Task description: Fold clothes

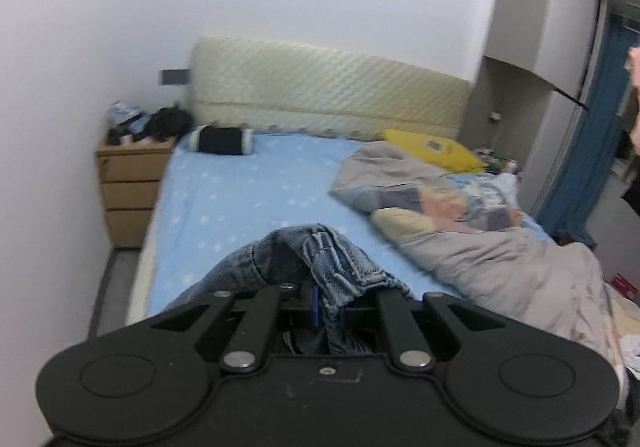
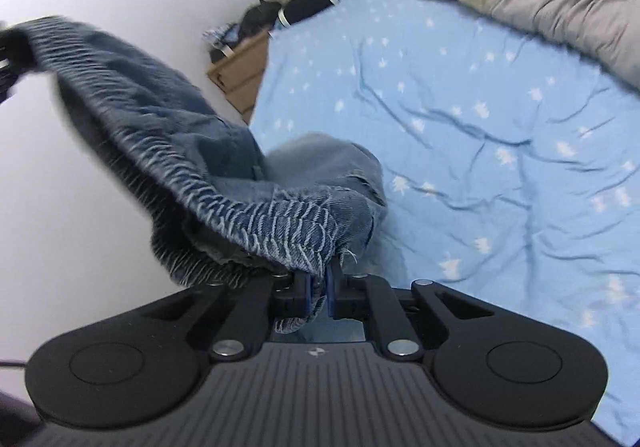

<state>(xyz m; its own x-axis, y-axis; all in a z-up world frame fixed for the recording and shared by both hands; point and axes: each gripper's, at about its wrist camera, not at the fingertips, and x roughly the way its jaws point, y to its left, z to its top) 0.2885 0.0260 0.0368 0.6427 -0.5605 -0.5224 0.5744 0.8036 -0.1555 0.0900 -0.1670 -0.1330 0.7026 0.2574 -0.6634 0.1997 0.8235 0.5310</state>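
Nearest in the right wrist view, the right claw (image 2: 319, 283) is clamped on the gathered elastic waistband of a pair of blue jeans (image 2: 168, 135), its blue pads pinching the cloth between them. From there the waistband stretches up and leftward, off the bed, to the far left edge of the picture, where a dark shape holds its other end. In the left wrist view the left claw (image 1: 320, 293) is likewise pinched narrow on bunched denim, which piles up over its fingertips and hides them. Beyond the jeans lies the bed (image 1: 248, 187) with a light blue, star-printed sheet. On its right side is a rumpled grey patchwork quilt (image 1: 472, 231). Further back sit a yellow pillow (image 1: 436, 149) and a small black bolster (image 1: 222, 140) near the quilted cream headboard (image 1: 328, 87). A wooden nightstand (image 1: 128, 191) stands left of the bed, cluttered on top.
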